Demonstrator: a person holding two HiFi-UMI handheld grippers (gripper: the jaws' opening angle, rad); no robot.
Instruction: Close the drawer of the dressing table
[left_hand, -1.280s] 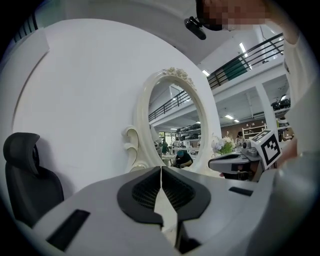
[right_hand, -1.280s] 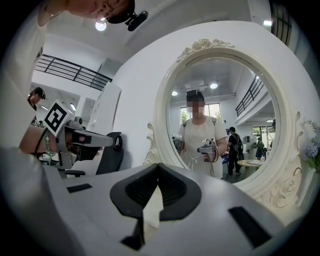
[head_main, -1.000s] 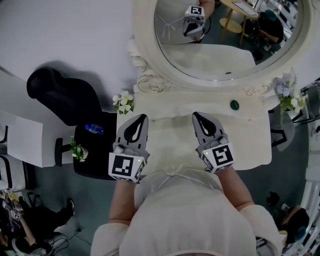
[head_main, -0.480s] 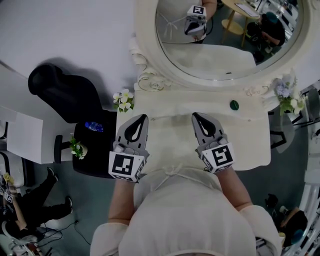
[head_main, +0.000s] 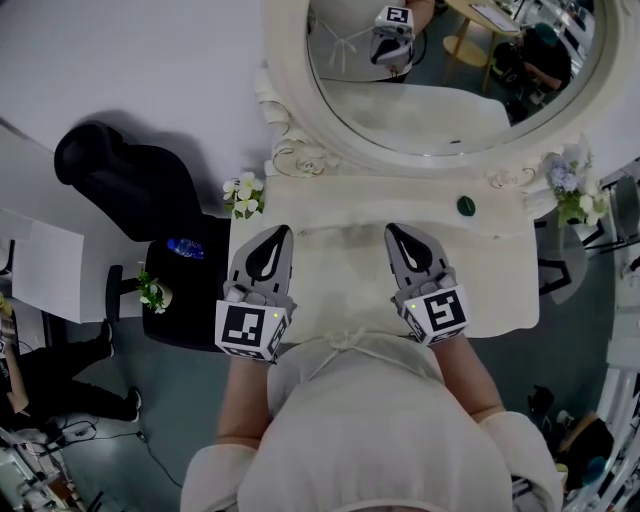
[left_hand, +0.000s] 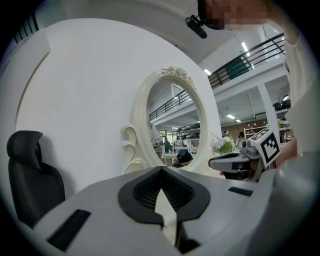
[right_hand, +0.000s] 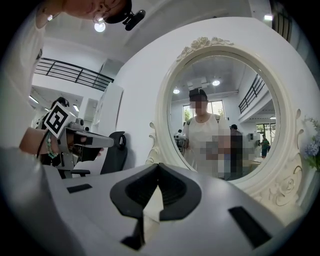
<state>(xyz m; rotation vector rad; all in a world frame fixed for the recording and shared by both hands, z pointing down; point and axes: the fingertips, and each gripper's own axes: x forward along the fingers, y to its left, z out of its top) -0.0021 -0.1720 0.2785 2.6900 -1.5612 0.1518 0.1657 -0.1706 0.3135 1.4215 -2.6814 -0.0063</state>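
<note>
The cream dressing table (head_main: 505, 290) stands against the wall under its oval mirror (head_main: 440, 100). No drawer front shows in any view; the table's near edge is hidden by the person's torso. My left gripper (head_main: 284, 231) hovers level over the left part of the tabletop, jaws shut with nothing between them (left_hand: 161, 169). My right gripper (head_main: 391, 229) hangs beside it over the middle, also shut and empty (right_hand: 159, 165). Both point toward the mirror, which reflects the person and one gripper.
A small green object (head_main: 466, 207) lies at the back right of the tabletop. Flower sprigs stand at the left corner (head_main: 243, 197) and the right corner (head_main: 572, 190). A black chair (head_main: 120, 185) with a bottle (head_main: 185, 248) stands to the left. Someone's legs (head_main: 60, 375) show at lower left.
Both grippers have stayed where they were, still shut. Only the head view has shifted slightly, and the person at lower left has moved.
</note>
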